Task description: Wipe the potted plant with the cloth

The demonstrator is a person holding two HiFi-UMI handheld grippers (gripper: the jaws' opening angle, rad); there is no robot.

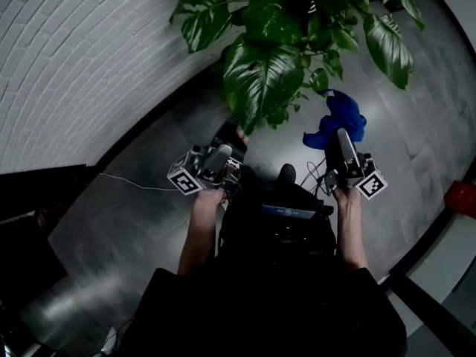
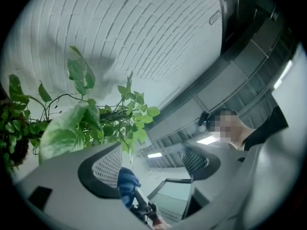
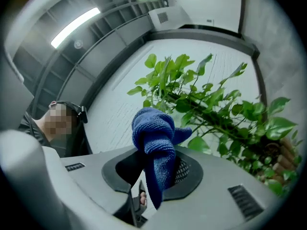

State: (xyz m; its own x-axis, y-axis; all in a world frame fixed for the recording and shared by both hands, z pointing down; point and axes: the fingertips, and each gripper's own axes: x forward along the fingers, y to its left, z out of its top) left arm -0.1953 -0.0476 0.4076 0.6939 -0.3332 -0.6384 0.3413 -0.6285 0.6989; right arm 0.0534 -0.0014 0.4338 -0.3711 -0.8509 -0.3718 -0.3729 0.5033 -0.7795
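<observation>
The potted plant (image 1: pixel 260 73) spreads large green leaves across the top of the head view, its pot hidden. My right gripper (image 1: pixel 340 134) is shut on a bunched blue cloth (image 1: pixel 336 119), held up just right of the lower leaves and apart from them. In the right gripper view the cloth (image 3: pixel 156 138) hangs between the jaws of that gripper (image 3: pixel 154 172), with the plant (image 3: pixel 216 109) behind it. My left gripper (image 1: pixel 232 132) sits under the biggest leaf. Its jaws stand apart with nothing between them (image 2: pixel 151 164); foliage (image 2: pixel 81 123) shows at left, the cloth (image 2: pixel 127 185) beyond.
A white brick wall (image 1: pixel 74 50) curves along the left, meeting the grey floor (image 1: pixel 416 132). A thin cable (image 1: pixel 126 183) lies on the floor at left. A red object (image 1: pixel 462 198) sits at the right edge. A black device (image 1: pixel 279 214) hangs at the person's chest.
</observation>
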